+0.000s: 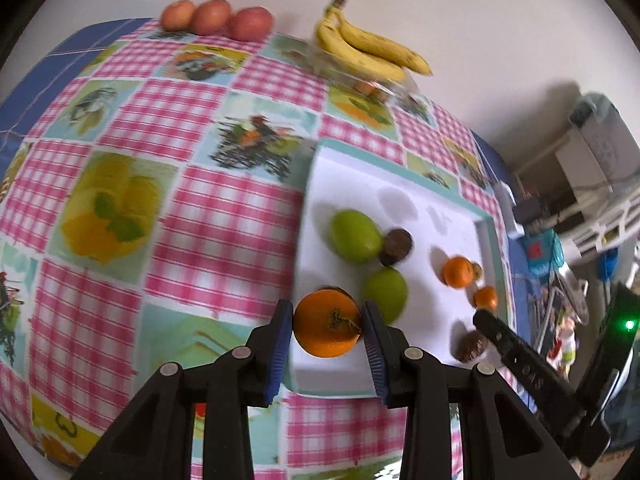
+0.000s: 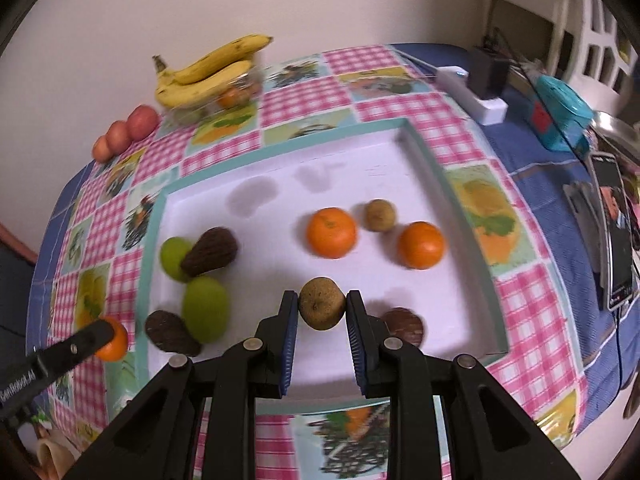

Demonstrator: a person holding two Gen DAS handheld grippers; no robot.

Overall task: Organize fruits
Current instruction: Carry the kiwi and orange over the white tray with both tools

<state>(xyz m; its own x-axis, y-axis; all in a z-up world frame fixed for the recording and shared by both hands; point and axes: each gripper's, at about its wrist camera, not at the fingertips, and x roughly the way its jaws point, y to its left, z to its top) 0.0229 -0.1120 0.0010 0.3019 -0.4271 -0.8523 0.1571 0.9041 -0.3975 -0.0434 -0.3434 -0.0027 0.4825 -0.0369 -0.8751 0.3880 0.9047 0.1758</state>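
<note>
My left gripper (image 1: 327,312) is shut on an orange (image 1: 326,328), held above the near left corner of the white tray (image 1: 352,168). In the right wrist view that orange (image 2: 111,338) hangs left of the tray (image 2: 360,152), over the tablecloth. My right gripper (image 2: 322,300) is shut on a brown kiwi-like fruit (image 2: 322,304) over the tray's near side. Inside the tray lie two oranges (image 2: 331,233) (image 2: 421,245), a second kiwi (image 2: 380,215), two green fruits (image 2: 174,258) (image 2: 205,308) and three dark brown fruits (image 2: 210,256) (image 2: 172,333) (image 2: 402,326).
Bananas (image 2: 208,74) rest on a clear container at the table's far side, by the wall, with three red apples (image 2: 124,132) left of them. A white power strip (image 2: 472,92), a teal box (image 2: 560,112) and a phone (image 2: 614,232) lie right of the tray.
</note>
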